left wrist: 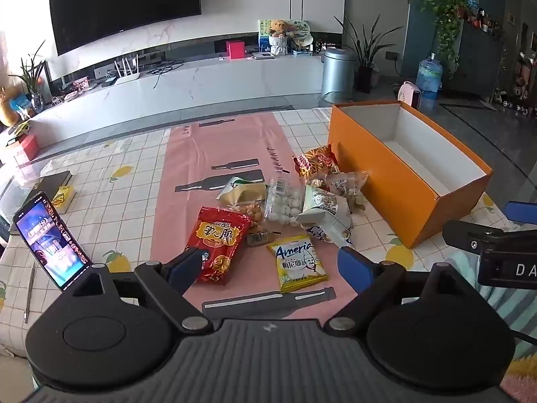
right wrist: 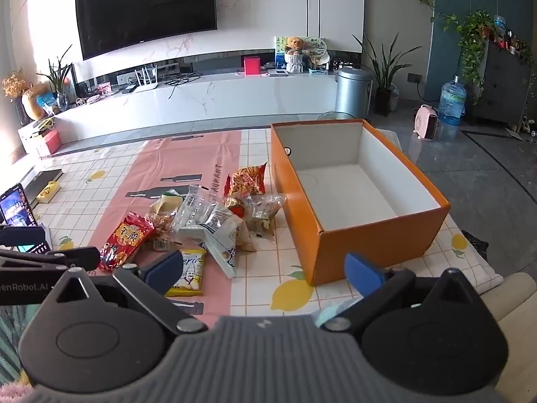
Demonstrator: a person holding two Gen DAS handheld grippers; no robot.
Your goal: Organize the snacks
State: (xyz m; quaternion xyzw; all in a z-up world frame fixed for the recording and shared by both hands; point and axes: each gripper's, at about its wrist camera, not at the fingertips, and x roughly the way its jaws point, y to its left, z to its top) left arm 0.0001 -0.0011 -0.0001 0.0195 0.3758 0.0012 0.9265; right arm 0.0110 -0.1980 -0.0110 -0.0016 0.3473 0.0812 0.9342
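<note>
Both grippers tilt down toward the table, the left gripper (left wrist: 272, 265) at the bottom of its frame with jaws spread wide and empty, its fingers flanking a red bag (left wrist: 216, 243) and a yellow bag (left wrist: 298, 262) without touching them. The right gripper (right wrist: 265, 270), also wide open and holding nothing, hangs over the lemon-print cloth (right wrist: 292, 288) at lower centre, one finger above the yellow bag and the other before the orange box (right wrist: 302, 208). The other snacks (left wrist: 302, 194) lie heaped at mid-frame just left of the box, which sits at the right, open, with only its white inside showing.
</note>
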